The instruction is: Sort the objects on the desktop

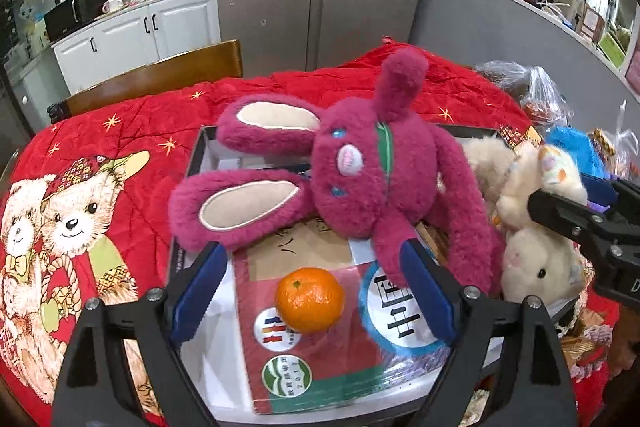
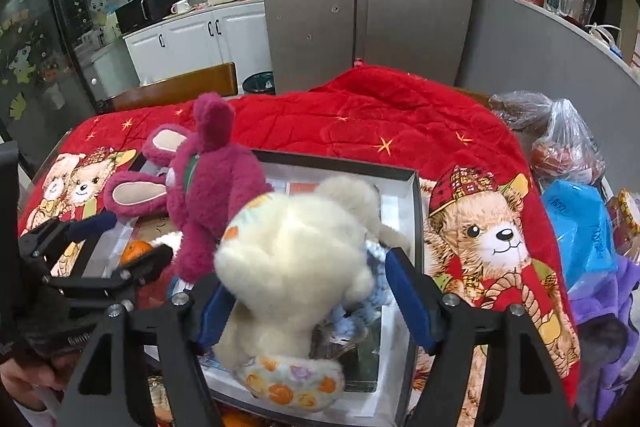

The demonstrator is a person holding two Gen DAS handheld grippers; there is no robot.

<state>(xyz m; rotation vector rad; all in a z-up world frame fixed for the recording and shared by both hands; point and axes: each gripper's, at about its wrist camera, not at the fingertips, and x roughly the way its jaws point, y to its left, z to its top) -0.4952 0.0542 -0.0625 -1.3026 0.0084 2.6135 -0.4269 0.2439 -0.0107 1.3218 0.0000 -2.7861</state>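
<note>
**Sorting soft toys into the box**

Lying in the box (image 2: 414,203) on the table, the pink rabbit (image 1: 360,183) and cream bear (image 2: 296,259) look freshly set down. Both tools stand wide and grip nothing: the left hand-held gripper (image 1: 316,291) flanks the orange (image 1: 310,299) near the box's front, while the right hand-held gripper (image 2: 316,301) brackets the bear. A green label beside the orange reads 2017; other writing is unreadable.

the rabbit toy (image 1: 360,183) lies in the box (image 2: 414,187) on the quilt (image 1: 132,131), left of the bear toy (image 2: 296,259); an orange (image 1: 310,299) sits before the rabbit.
</note>
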